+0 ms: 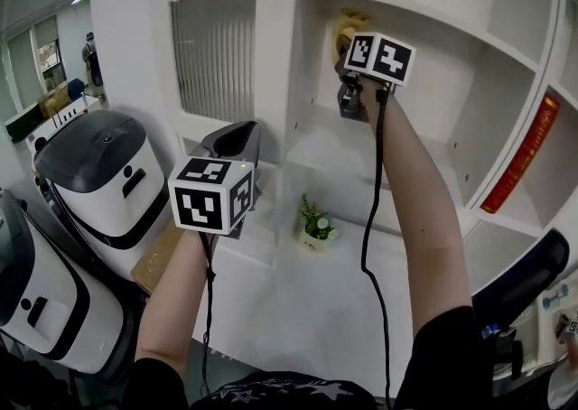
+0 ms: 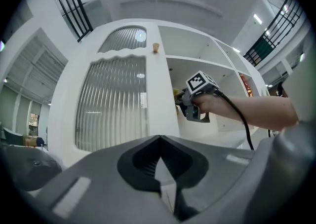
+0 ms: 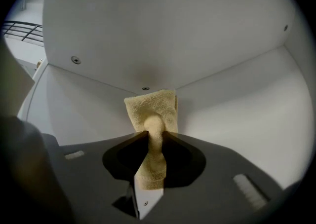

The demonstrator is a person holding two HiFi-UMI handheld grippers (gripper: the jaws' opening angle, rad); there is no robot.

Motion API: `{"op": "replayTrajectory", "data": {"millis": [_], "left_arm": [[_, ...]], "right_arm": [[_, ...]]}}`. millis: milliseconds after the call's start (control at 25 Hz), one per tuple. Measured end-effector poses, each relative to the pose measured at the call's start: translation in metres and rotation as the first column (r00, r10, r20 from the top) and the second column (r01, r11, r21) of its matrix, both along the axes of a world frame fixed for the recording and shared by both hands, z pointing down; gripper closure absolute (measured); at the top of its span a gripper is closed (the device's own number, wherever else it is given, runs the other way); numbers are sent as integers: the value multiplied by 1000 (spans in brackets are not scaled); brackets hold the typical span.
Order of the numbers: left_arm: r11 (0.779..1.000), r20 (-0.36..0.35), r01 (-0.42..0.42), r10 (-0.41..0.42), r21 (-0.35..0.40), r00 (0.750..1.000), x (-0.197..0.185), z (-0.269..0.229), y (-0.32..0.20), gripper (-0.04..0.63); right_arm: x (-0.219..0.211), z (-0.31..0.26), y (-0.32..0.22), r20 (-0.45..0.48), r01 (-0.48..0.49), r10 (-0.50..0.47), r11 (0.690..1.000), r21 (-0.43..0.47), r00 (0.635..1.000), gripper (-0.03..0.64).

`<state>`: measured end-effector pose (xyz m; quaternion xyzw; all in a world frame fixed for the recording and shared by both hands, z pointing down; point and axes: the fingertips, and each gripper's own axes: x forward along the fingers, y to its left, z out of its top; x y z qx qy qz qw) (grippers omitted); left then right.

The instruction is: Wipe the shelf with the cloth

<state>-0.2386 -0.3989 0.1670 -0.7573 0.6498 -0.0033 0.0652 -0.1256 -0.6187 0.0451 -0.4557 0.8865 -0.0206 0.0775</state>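
Head view, arm (image 1: 411,173) stretched up, right tongs (image 1: 345,49) pinching cloth (image 1: 349,23) inside shelf (image 1: 429,69)

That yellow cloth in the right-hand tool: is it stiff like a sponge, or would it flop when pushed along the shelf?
Probably floppy: the cloth bunches into a narrow waist where the right gripper pinches it, then fans out. Its looped terry surface suggests it's light and grippy rather than slippery. Pushed against the shelf, it would likely fold over.
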Motion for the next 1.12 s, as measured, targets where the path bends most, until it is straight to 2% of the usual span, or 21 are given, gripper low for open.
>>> {"op": "replayTrajectory", "data": {"millis": [240, 480, 800, 1120], "left_arm": [[1000, -20, 11, -11, 9, 1000, -14, -8, 0, 594], [1000, -28, 11, -11, 9, 1000, -18, -8, -2, 594], [999, -25, -50, 50, 13, 998, 1, -15, -6, 594], [979, -34, -204, 204, 14, 978, 44, -22, -2, 594]], "right_arm": [[-24, -23, -24, -4, 4, -4, 1000, 25, 1000, 500], [-28, -24, -40, 5, -16, 15, 1000, 21, 1000, 500], [7, -24, -42, 14, -80, 80, 996, 33, 997, 500], [71, -24, -41, 4, -204, 204, 979, 25, 979, 500]]}}
